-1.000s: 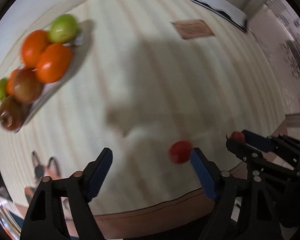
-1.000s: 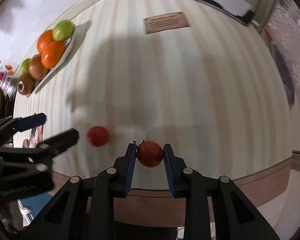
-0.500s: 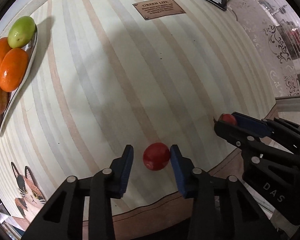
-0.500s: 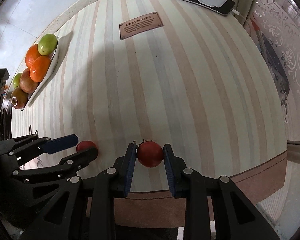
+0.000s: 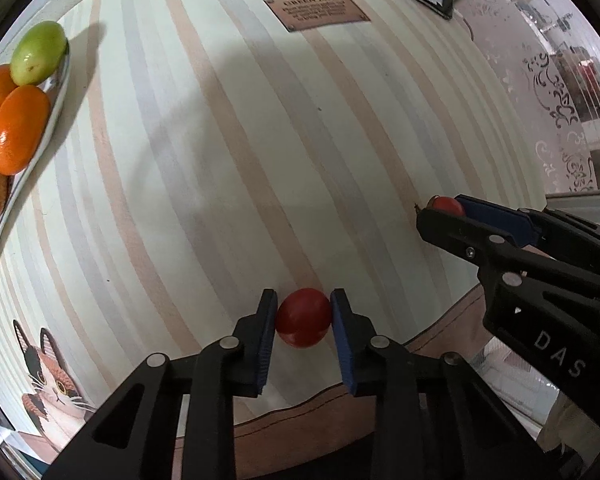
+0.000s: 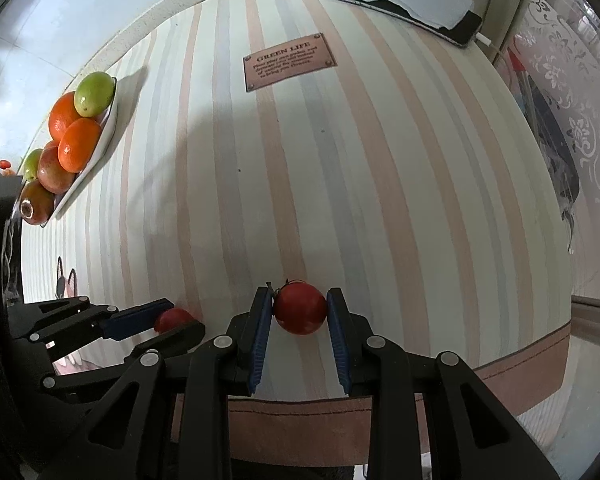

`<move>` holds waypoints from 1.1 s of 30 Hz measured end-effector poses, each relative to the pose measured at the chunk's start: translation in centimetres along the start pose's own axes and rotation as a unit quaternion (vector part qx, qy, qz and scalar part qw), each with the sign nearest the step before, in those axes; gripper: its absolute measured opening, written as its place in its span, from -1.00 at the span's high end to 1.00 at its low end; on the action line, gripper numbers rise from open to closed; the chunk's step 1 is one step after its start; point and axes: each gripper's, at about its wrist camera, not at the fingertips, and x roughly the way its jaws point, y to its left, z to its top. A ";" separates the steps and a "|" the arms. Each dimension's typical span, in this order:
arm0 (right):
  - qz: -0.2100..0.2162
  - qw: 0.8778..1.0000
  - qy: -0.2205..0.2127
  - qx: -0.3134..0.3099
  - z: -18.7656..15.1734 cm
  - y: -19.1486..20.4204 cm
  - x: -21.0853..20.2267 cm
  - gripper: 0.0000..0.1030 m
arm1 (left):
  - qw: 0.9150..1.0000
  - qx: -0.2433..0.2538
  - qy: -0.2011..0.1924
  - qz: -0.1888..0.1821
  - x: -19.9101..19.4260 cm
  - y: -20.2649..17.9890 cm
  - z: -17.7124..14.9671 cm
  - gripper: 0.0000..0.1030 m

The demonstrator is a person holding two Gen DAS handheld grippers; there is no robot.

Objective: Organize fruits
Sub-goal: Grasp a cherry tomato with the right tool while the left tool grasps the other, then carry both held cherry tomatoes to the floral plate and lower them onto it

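The striped tablecloth carries a fruit plate (far left edge). Left gripper, jaws just closed, clamps a red tomato. Right gripper clamps a stemmed tomato between its pads.

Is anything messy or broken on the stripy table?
Nothing looks spilled or broken. The fruit sits piled on the plate at the far left, and each hand-held gripper holds a small red tomato. A phone lies half under paper, which seems harmless.

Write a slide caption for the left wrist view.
Left hand-held gripper clamps a small red tomato on the striped tablecloth.
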 end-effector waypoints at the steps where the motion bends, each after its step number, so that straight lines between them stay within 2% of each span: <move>1: 0.000 1.000 -0.001 -0.001 0.1 0.1 -0.1 0.40 | 1.000 -0.003 -0.004 -0.001 -0.3 0.4 -0.1 0.53; 8: 0.012 1.000 -0.019 -0.015 1.8 1.6 -1.6 0.41 | 0.998 -0.037 -0.039 -0.012 -3.5 3.2 -0.2 0.53; 12: 0.034 0.998 -0.031 -0.035 3.4 4.2 -2.5 0.41 | 0.994 -0.077 -0.070 -0.018 -6.6 6.1 -0.5 0.53; 16: 0.077 0.995 -0.029 -0.057 5.0 7.6 -2.5 0.41 | 0.985 -0.136 -0.101 -0.022 -9.8 10.9 -0.8 0.52; 22: 0.181 0.981 0.001 -0.068 7.9 14.4 -0.1 0.41 | 0.964 -0.230 -0.130 -0.025 -13.0 19.0 -0.6 0.52; 25: 0.209 0.975 0.007 -0.078 9.0 18.0 1.2 0.41 | 0.958 -0.251 -0.139 -0.017 -14.2 22.0 -0.1 0.53; 30: 0.214 0.970 -0.003 -0.112 9.9 22.3 2.2 0.41 | 0.953 -0.267 -0.139 -0.010 -15.3 25.5 1.3 0.53; 33: 0.195 0.970 -0.022 -0.146 10.3 24.3 2.3 0.41 | 0.953 -0.274 -0.133 -0.013 -14.9 27.0 2.2 0.52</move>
